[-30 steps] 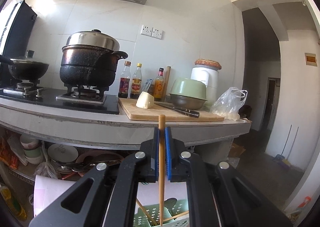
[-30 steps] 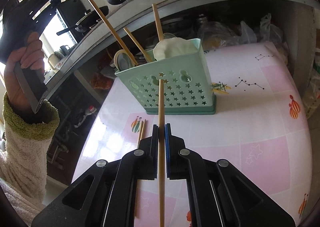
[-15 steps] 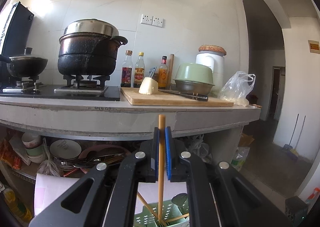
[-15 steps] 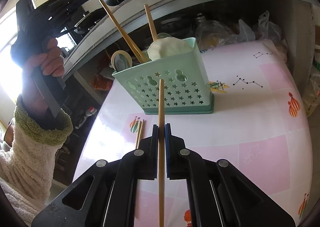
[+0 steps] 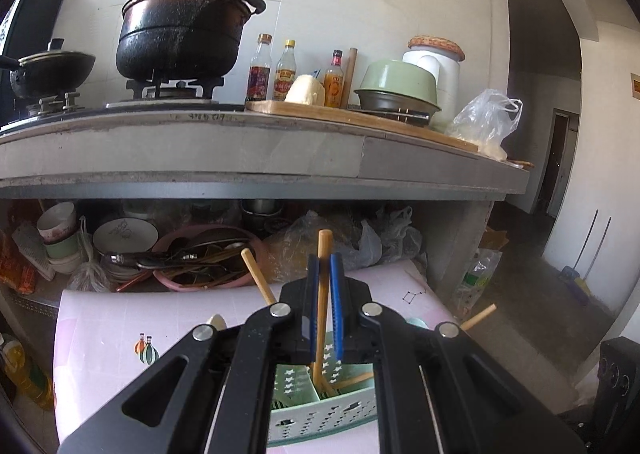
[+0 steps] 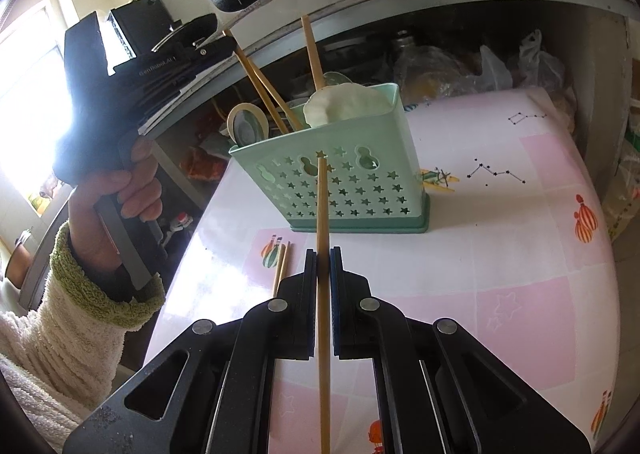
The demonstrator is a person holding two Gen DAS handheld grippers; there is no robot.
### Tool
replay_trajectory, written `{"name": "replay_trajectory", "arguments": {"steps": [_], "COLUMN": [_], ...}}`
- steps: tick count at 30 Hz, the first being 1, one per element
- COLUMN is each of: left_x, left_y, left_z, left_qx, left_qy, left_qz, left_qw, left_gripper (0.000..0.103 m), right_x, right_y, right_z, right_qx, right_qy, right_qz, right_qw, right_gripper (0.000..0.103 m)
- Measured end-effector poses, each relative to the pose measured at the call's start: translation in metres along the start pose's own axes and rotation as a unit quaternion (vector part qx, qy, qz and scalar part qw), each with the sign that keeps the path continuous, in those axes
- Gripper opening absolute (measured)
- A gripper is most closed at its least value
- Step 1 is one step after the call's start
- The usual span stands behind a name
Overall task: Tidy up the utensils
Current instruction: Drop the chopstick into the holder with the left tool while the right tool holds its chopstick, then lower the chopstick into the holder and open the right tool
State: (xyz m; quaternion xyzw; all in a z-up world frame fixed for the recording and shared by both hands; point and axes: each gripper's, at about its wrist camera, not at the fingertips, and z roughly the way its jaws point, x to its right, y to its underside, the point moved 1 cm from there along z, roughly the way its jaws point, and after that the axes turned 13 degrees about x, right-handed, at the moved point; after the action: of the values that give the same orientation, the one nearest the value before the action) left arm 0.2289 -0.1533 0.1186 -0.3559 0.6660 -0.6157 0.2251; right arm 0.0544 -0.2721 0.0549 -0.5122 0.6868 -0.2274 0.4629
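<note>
Two grippers, one chopstick each. Left gripper (image 5: 325,262) clamps a chopstick (image 5: 322,294) upright, its lower end down inside the mint utensil caddy (image 6: 344,178), beside other chopsticks and a spoon (image 6: 246,124). Right gripper (image 6: 323,254) pinches a second chopstick (image 6: 322,274), aimed toward the caddy's starred wall. One loose pair (image 6: 281,266) lies on the pink tablecloth (image 6: 500,254), left of the right gripper.

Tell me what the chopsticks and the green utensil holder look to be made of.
The chopstick held in the right hand-held gripper looks like bamboo or light wood: pale tan, matte, no shine; which of the two I cannot tell. The utensil holder appears to be moulded plastic: uniform mint green, smooth slightly glossy walls with cleanly cut star and gourd-shaped holes.
</note>
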Motion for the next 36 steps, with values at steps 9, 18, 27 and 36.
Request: {"name": "replay_trajectory", "arguments": {"steps": [9,18,27,36], "left_x": [-0.007,-0.023,-0.05,-0.059], "left_y": [0.015,0.029,0.066,0.11], "left_z": [-0.024,-0.083,-0.13,-0.142], "left_qx": [-0.013,-0.007,-0.038,-0.095], "left_qy": [-0.003,-0.036,-0.1,-0.135], "left_qz": [-0.017,-0.035,-0.047,-0.061], "left_qw": [0.9998,0.9987,0.9932,0.9844], "left_gripper": [0.02,0.044,0.052,0.066], "right_x": [-0.013,-0.046,-0.082,-0.089], "right_y": [-0.018,-0.083,-0.158,-0.162], "right_z": [-0.007,-0.017,-0.007,0.035], "right_qx": [0.018,0.082,0.146,0.165], "right_qy": [-0.008,-0.061,-0.092,-0.001], "right_qz": [-0.023,-0.064,-0.122,-0.209], "right_qw": [1.0,0.993,0.977,0.964], "right_gripper": [0.004,0.004,0.004,0.004]}}
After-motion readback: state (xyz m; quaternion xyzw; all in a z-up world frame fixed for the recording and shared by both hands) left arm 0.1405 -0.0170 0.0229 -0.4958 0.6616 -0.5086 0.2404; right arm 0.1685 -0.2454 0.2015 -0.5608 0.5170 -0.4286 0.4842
